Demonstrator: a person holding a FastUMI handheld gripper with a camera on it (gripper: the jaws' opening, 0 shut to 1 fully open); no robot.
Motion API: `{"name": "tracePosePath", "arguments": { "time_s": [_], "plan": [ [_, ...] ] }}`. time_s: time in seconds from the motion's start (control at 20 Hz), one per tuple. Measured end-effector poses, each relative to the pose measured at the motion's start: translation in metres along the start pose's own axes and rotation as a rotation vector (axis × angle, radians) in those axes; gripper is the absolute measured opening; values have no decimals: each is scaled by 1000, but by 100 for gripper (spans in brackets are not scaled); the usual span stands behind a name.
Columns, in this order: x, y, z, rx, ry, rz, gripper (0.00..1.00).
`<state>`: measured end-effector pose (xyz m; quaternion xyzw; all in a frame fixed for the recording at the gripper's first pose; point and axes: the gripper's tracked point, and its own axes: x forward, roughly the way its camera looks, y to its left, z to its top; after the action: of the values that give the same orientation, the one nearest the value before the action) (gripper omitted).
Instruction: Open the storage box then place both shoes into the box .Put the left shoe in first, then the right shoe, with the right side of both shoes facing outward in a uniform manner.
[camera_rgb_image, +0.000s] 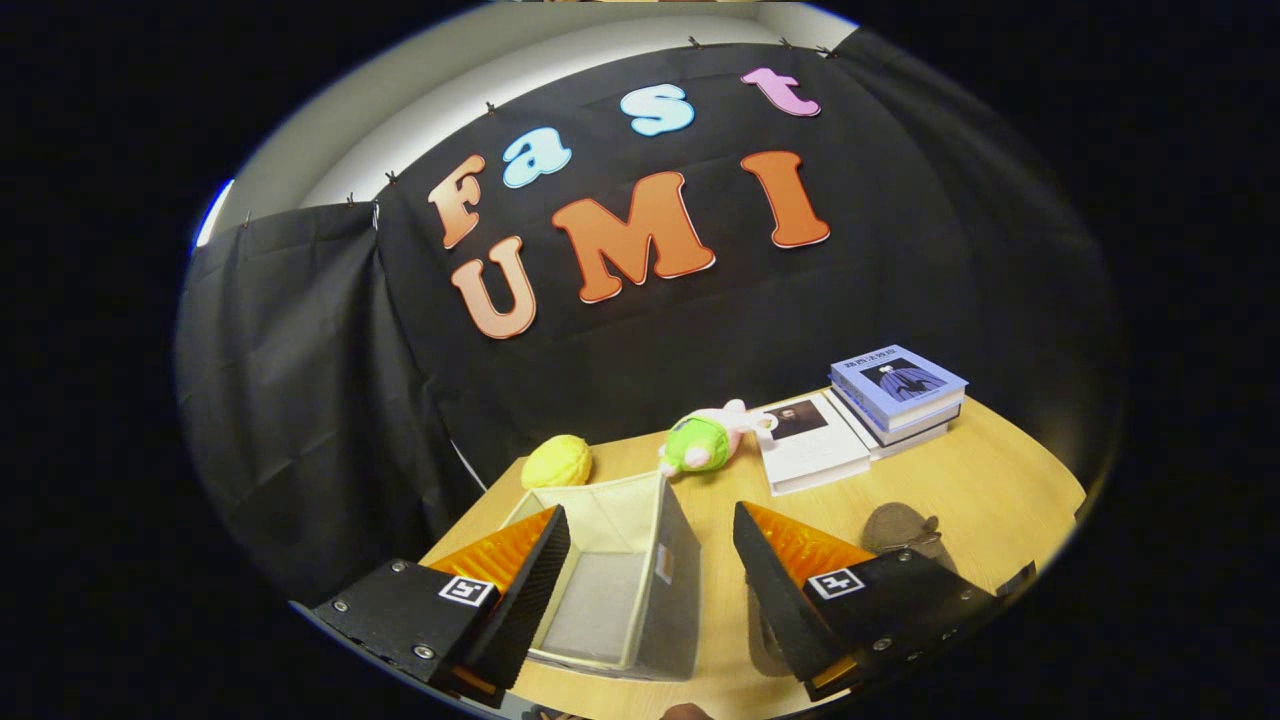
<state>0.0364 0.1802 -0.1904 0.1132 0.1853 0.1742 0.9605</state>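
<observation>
An open grey fabric storage box (640, 560) with a pale lining stands on the wooden table, its inside empty as far as I see. My gripper (650, 530) hangs above the box's right wall, open, with nothing between the fingers. The left finger (530, 580) covers the box's left rim. A brown shoe (900, 528) lies on the table just beyond the right finger (775, 580), partly hidden by it. Another dark shape under the right finger may be a second shoe; I cannot tell.
Beyond the box lie a yellow plush ball (556, 462) and a green and pink plush toy (703, 440). Books are at the back right: a white one (810, 455) flat, a blue-covered stack (898, 392) beside it. The table's left edge runs close to the box.
</observation>
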Motion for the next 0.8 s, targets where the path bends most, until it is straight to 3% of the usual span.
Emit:
{"name": "tracePosePath", "arguments": {
  "time_s": [0.4, 0.8],
  "plan": [
    [7, -76, -53, -97, 76, -164, 98],
    [21, -105, -115, -130, 210, -224, 75]
  ]
}}
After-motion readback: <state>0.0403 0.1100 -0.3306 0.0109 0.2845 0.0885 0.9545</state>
